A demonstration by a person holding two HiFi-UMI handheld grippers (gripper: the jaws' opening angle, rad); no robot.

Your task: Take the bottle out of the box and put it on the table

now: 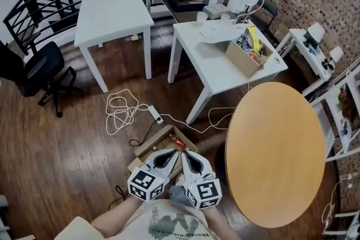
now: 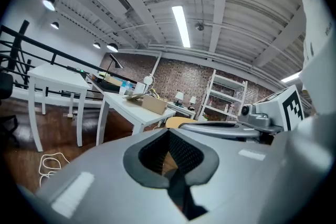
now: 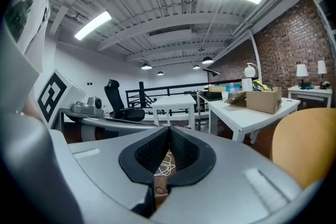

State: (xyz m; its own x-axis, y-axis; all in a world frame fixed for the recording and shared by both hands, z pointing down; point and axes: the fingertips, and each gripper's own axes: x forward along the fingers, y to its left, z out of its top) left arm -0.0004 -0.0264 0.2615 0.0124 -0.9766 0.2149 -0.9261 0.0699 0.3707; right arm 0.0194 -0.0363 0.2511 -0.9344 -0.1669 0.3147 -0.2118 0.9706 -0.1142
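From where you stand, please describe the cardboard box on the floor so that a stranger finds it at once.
Start at the round wooden table. On the dark floor to its left, near the white power strip and looped cable, lies a cardboard box. The other cardboard box stands on a white table; only this one is on the floor.
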